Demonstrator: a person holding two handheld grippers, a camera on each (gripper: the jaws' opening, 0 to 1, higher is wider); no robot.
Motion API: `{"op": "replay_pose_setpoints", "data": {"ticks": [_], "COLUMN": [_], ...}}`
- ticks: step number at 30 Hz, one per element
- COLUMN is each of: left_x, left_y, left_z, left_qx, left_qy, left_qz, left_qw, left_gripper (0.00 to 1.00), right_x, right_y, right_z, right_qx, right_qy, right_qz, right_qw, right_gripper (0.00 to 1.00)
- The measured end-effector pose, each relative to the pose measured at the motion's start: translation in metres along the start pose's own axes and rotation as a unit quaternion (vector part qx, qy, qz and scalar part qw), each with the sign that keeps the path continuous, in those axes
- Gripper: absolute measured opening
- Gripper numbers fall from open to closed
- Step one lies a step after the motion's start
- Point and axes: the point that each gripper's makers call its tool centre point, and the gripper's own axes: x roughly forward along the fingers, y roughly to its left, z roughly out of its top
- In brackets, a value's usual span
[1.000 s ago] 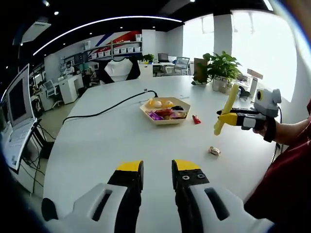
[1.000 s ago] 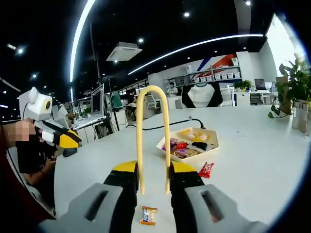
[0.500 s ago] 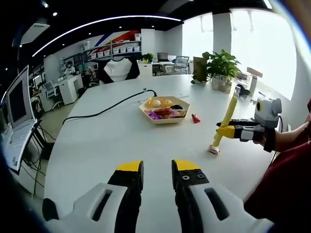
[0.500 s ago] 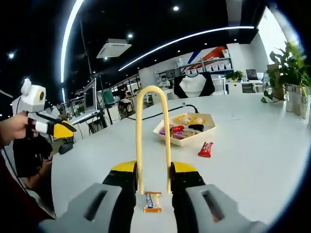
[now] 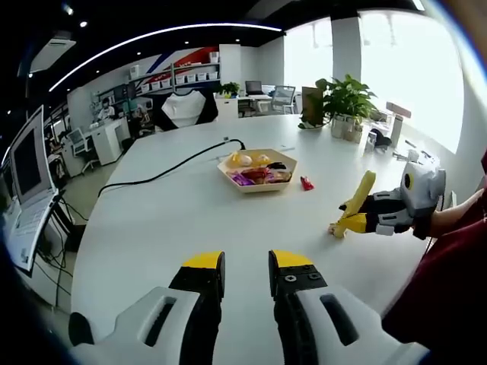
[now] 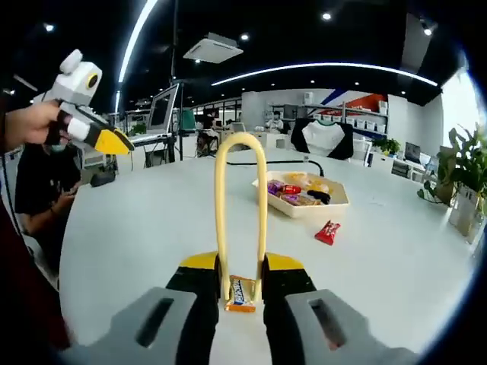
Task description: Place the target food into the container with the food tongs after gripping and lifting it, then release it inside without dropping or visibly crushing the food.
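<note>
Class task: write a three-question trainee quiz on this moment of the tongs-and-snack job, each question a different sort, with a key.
1. True or false: the wrapped candy already lies inside the tray.
2. Which gripper holds the yellow tongs? A) left gripper B) right gripper C) neither
3. Fill in: the loose red packet lies on the table, ____ the tray.

Key
1. False: it lies on the table, between the tong tips.
2. B: its jaws clamp the tongs; the left gripper's stand apart with nothing between them.
3. beside
</note>
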Motion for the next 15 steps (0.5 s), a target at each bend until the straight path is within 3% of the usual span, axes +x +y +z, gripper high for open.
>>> {"op": "replay_pose_setpoints", "data": {"ticks": [5, 11, 15], "left_x": [0.004, 0.005, 0.006], "left_y": [-0.001, 0.000, 0.000], "left_z": [0.005, 0.012, 0.010], "left_qx": [0.004, 0.008, 0.006], "left_qy": [-0.002, -0.009, -0.007], "left_qz": [-0.003, -0.004, -0.004], "left_qw": [1.0000, 0.9999, 1.0000], "left_gripper": [0.24, 0.24, 0.24], "right_x": [0.001, 0.000, -0.002], "right_y": [0.001, -0.007, -0.018], "right_z": [0.000, 0.009, 0.024], "right_qx": [0.000, 0.033, 0.030], "right_qy": [0.017, 0.003, -0.010], "right_qz": [0.016, 0.009, 0.003], "right_qw": [0.9997, 0.9994, 0.9995], "right_gripper": [0.13, 0.13, 0.14]}}
